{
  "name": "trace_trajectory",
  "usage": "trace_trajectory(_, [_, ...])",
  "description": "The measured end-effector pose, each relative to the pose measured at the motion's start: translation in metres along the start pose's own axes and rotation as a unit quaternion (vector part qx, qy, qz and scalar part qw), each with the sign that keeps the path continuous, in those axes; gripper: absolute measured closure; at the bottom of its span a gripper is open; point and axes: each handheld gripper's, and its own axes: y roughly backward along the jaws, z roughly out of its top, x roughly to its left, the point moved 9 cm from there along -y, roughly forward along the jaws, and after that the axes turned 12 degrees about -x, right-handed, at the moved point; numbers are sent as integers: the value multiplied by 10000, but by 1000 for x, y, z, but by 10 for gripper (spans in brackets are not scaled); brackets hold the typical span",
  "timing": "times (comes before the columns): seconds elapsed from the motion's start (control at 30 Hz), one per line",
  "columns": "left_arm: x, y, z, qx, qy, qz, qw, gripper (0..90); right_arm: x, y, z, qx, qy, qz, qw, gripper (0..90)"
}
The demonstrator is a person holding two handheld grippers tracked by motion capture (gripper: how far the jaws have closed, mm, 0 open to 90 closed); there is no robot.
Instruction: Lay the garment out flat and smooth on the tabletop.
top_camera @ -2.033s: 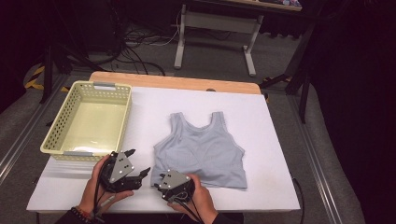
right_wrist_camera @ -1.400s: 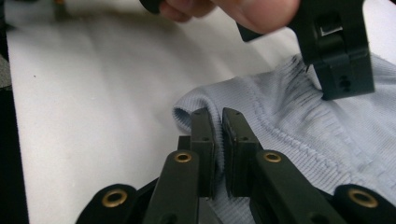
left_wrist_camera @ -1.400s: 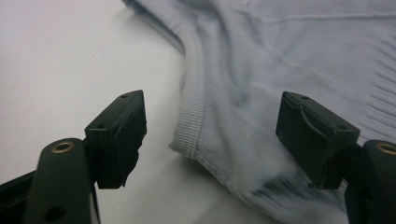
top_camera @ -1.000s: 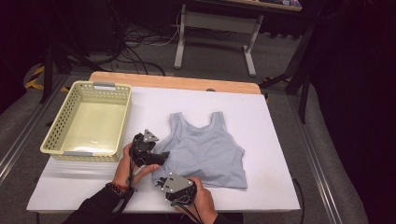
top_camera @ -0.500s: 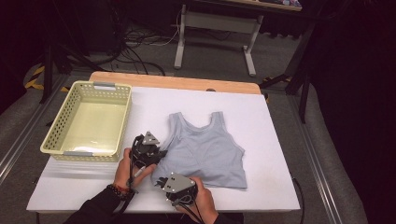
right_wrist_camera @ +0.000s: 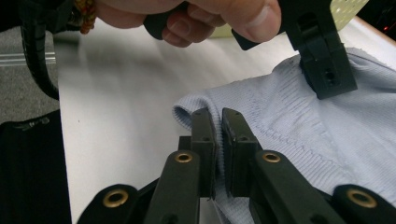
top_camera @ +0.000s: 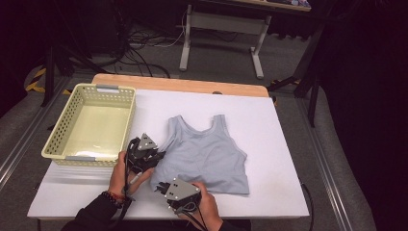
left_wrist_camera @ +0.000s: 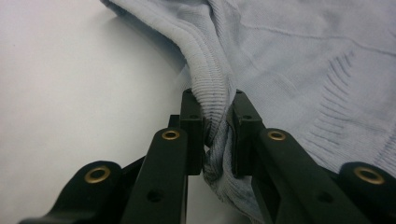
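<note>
nearest the table's front edge, right gripper (top_camera: 163,186) clamped on the near-left hem corner of the tank top (top_camera: 207,156), ribbed edge pinched thin between the jaws. a bit farther and left, left gripper (top_camera: 155,155) just closed on the top's left side seam, knit bunched up between its pads (left_wrist_camera: 194,122). both grips on the left edge, so the rest of the garment lies off to the right, long axis running near to far, straps at the far end. soft pale blue-grey knit, flat on the smooth white table (top_camera: 284,192). farther left, a pale yellow lattice plastic basket (top_camera: 72,120), closest to the left gripper.
</note>
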Motion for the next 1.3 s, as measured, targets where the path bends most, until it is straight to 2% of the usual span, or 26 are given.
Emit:
trace_trajectory(0.07, [-1,0,3,-25,-35,32,10000,791,-2,3,3,-51,-24,-26,10000,847])
trace_trajectory(0.27, [-4,-7,13,-178,74,46,9998,775,-13,16,6,-187,-260,-117,9994,848])
trace_trajectory(0.43, [-12,-13,30,-413,150,-45,9990,759,-23,31,12,-324,-315,-292,9985,848])
trace_trajectory(0.53, [-19,-17,41,-560,85,-71,9984,750,-31,43,14,-398,-346,-408,9978,849])
trace_trajectory(0.6, [-22,-19,51,-734,79,-55,9973,705,-37,52,15,-455,-383,-511,9969,849])
trace_trajectory(0.63, [-23,-18,56,-890,88,-51,9960,666,-41,57,16,-489,-430,-575,9962,849])
trace_trajectory(0.7, [-25,-13,67,-1102,-20,44,9939,595,-49,66,15,-544,-495,-685,9949,850])
trace_trajectory(0.77, [-30,-3,79,-1427,-142,-8,9897,505,-55,75,14,-590,-573,-792,9935,850])
trace_trajectory(0.83, [-30,11,89,-1658,-282,139,9857,450,-61,82,11,-605,-622,-883,9923,850])
trace_trajectory(0.9, [-32,23,95,-1848,-269,100,9824,379,-66,88,9,-639,-707,-968,9907,851])
trace_trajectory(0.97, [-36,34,95,-1913,-353,69,9809,328,-70,92,8,-654,-748,-1050,9895,851])
trace_trajectory(1.0, [-39,37,92,-1921,-379,-12,9806,295,-72,95,7,-668,-768,-1089,9888,851])
trace_trajectory(1.17, [-61,41,64,-1598,-596,-350,9847,213,-79,109,5,-726,-813,-1273,9859,851])
trace_trajectory(1.23, [-75,38,51,-1399,-678,-533,9864,184,-82,116,3,-754,-838,-1372,9841,851])
trace_trajectory(1.3, [-93,30,41,-1232,-741,-741,9868,166,-85,123,2,-782,-868,-1474,9821,851])
